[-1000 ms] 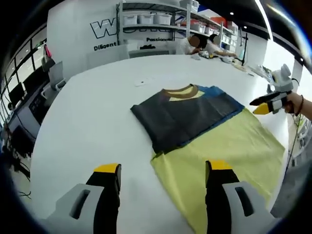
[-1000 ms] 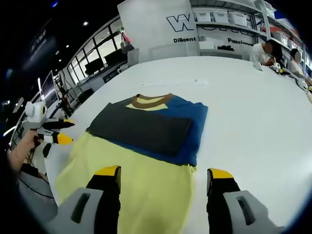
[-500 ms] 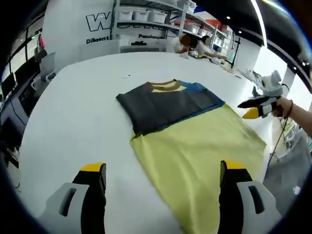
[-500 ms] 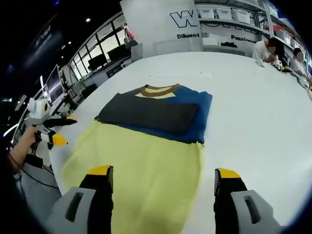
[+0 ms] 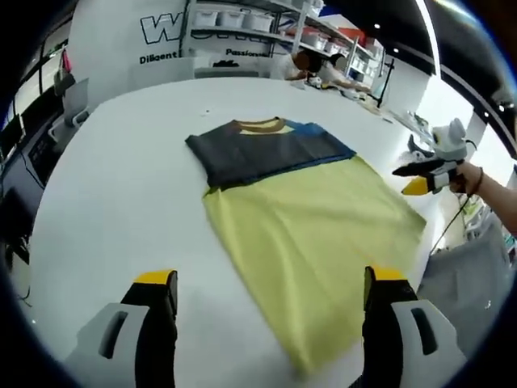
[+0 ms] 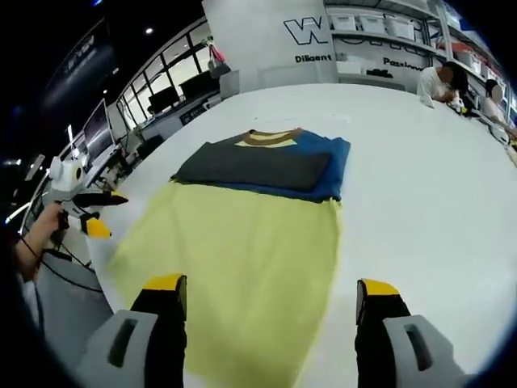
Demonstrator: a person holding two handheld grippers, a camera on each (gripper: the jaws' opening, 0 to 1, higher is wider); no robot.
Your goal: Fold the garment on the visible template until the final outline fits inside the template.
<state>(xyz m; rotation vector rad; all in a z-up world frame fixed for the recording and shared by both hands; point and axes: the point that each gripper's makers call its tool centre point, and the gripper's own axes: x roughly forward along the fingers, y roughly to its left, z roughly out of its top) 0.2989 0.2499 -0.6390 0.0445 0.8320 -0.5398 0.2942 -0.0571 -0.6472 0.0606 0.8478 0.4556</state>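
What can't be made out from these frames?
- Template: no outline distinguishable on the table in either view.
- Garment sleeves: folded under the dark panel, right gripper view.
- Wall lettering: cut off by the shelving, left gripper view.

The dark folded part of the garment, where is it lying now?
In both views the dark folded part lies on the white table, at the garment's far end under the brown collar, beyond the yellow section.

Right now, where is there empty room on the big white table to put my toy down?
There is lots of bare table beside the blue edge of the shirt, and more on its other side, by the dark sleeve. Past the collar is free too. The middle is covered by the shirt, its yellow part stretching towards both grippers.
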